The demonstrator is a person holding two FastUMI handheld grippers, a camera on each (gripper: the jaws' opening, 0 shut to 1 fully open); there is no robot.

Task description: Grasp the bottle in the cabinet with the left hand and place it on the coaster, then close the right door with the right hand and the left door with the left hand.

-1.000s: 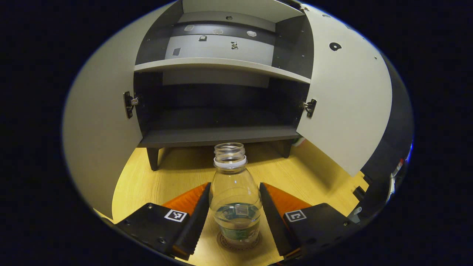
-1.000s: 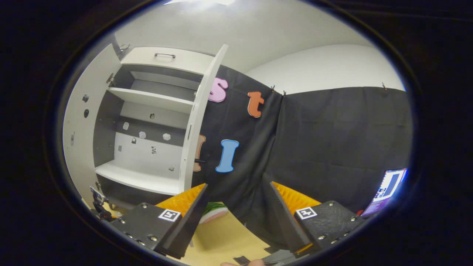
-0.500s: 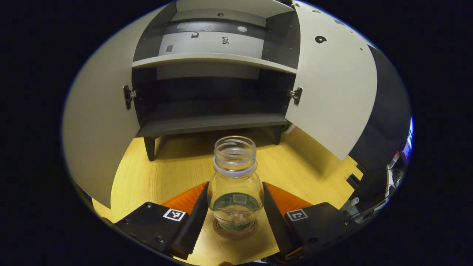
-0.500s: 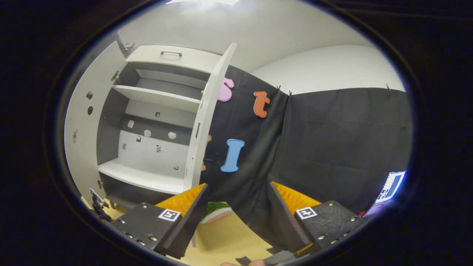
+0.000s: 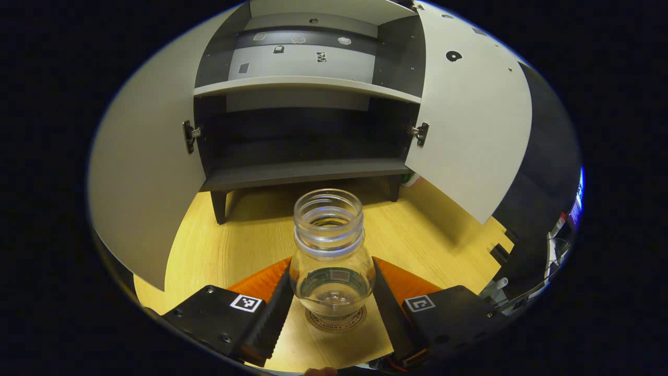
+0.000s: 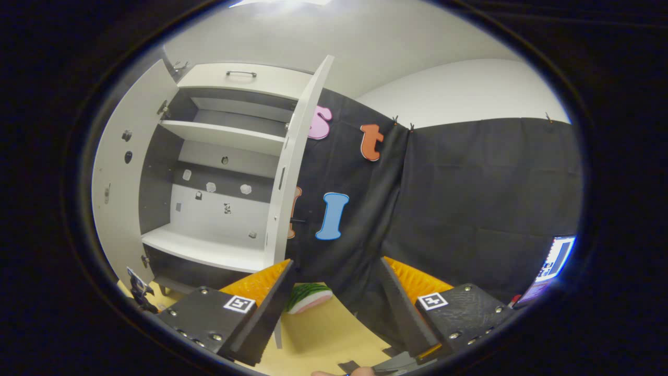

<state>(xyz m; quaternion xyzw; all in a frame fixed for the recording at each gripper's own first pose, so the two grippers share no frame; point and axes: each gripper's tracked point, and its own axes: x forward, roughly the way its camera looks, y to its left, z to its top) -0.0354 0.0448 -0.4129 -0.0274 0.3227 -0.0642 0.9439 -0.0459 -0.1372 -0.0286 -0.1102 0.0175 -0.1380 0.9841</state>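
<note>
Fingers of the left gripper [image 5: 332, 308] sit either side of the bottle [image 5: 331, 261], and honestly I can't tell if they're clamped on it or have just let go, since the glass looks right up against both inner faces but the contact itself isn't clear. The bottle is upright, no cap, with a bit of clear liquid in the bottom, and it's sitting on the round coaster [image 5: 336, 322], which pokes out under its base on the near side. So I'd call the placing step pretty much done, only the release and pull-back left if that hasn't happened already. Beyond the bottle, across a stretch of wooden table [image 5: 245, 245], stands the cabinet [image 5: 305, 172], with its lower compartment bare and both doors wide open: the left door [image 5: 141, 183] swung out on the bottle's left, the right door [image 5: 469, 125] on its right. Neither door job has been started as far as I can see. Over on the other side, the right gripper [image 6: 334, 308] has its fingers spread apart with nothing between them, hanging off to the side of the cabinet near the edge of the right door [image 6: 292, 172]. Past it on the table there's a watermelon slice toy [image 6: 308, 297]. My guess is the right door goes next, then the left.
</note>
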